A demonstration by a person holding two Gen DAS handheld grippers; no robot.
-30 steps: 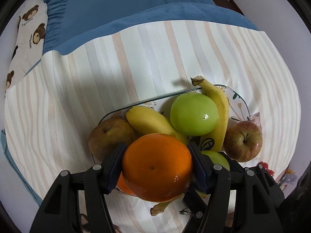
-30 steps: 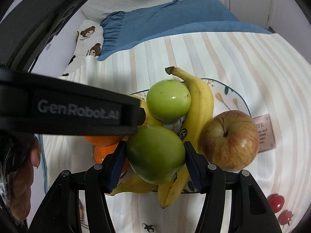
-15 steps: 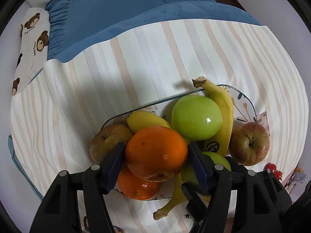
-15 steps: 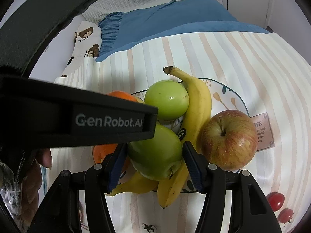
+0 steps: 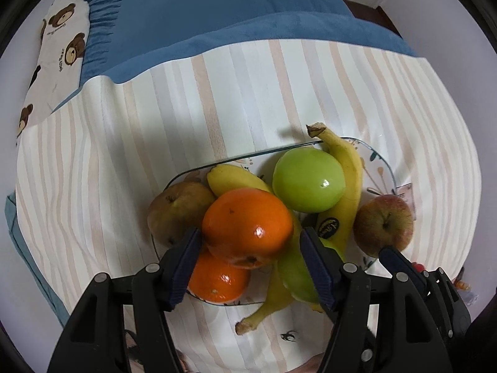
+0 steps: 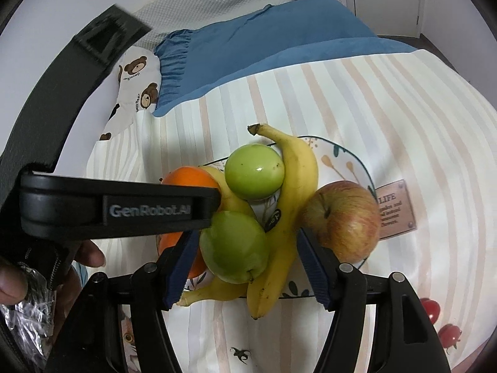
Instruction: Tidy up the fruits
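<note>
A patterned plate (image 5: 382, 168) on the striped cloth holds a heap of fruit. In the left wrist view an orange (image 5: 247, 227) rests on a second orange (image 5: 217, 279), just past my left gripper (image 5: 248, 232). The gripper stands open, with a gap at the right pad. In the right wrist view a green apple (image 6: 233, 245) lies on the plate (image 6: 357, 161) against a banana (image 6: 292, 205). My right gripper (image 6: 245, 234) straddles both; its jaws are opening and the pads do not press on the apple.
Also on the plate are another green apple (image 5: 307, 180), a red apple (image 5: 383, 223), a pear (image 5: 177, 211) and a second banana (image 5: 236, 180). Cherry tomatoes (image 6: 430, 309) lie at the cloth's right. A blue blanket (image 5: 202, 9) and a bear-print pillow (image 5: 59, 49) lie beyond.
The orange has left the left pads and settled lower on the heap. The right jaws have spread away from the green apple, which stays on the plate.
</note>
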